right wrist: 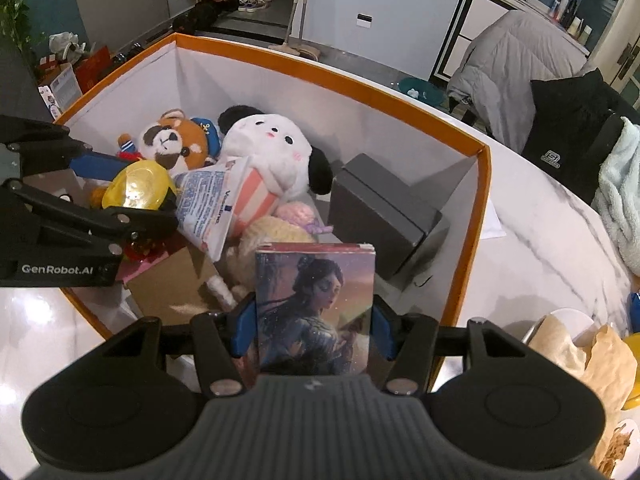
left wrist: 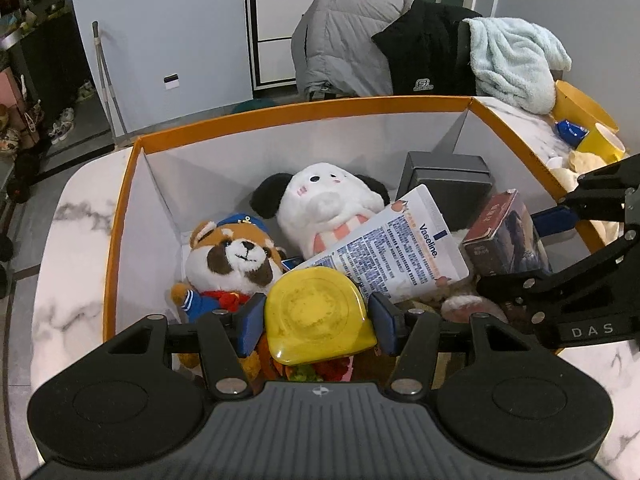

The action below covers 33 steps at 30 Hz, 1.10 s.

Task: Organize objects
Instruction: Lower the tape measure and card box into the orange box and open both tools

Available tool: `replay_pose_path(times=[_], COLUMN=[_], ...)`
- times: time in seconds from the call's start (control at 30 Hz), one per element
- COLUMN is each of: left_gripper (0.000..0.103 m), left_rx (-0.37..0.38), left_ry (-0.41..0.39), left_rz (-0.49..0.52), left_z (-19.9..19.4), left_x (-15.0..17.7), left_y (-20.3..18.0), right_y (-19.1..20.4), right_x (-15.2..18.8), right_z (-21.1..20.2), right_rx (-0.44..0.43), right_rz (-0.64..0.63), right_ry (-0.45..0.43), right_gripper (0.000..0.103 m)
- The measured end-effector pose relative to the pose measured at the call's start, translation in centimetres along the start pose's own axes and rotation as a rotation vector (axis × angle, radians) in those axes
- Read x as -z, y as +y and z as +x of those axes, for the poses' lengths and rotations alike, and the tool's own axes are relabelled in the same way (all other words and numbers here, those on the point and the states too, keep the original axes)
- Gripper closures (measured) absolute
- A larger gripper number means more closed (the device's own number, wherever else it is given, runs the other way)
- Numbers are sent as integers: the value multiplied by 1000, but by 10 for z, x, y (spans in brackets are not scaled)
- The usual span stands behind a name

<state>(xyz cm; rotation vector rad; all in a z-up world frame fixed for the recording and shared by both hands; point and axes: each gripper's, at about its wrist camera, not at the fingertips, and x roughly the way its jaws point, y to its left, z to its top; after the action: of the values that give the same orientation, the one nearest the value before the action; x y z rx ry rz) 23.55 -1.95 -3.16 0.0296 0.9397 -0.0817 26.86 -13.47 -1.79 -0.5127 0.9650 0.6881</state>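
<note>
Both over the orange box point(left wrist: 120, 216) for dropping in: left tool point(left wrist: 316, 320) clamping yellow container point(left wrist: 316, 316), right tool point(right wrist: 314, 326) clamping illustrated box point(right wrist: 316, 308).

White marble tabletop point(left wrist: 80, 248), pale blue-grey wall point(left wrist: 160, 32) behind it, white drawer cabinet point(left wrist: 276, 36), grey puffer jacket point(left wrist: 344, 36) over a chair, shoes point(left wrist: 64, 124) by the dark doorway.
</note>
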Motion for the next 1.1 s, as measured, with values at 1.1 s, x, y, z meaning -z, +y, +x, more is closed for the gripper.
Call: replay_pose_path(times=[1.1], left_gripper=[4], left_rx=[89], left_ry=[-163], left_rz=[-167], left_z=[-104], left_x=[33], left_y=[7], right_y=[30], right_x=[31], right_z=[-83], right_rx=[9], right_rz=[49], right_ry=[-200], right_gripper=[11])
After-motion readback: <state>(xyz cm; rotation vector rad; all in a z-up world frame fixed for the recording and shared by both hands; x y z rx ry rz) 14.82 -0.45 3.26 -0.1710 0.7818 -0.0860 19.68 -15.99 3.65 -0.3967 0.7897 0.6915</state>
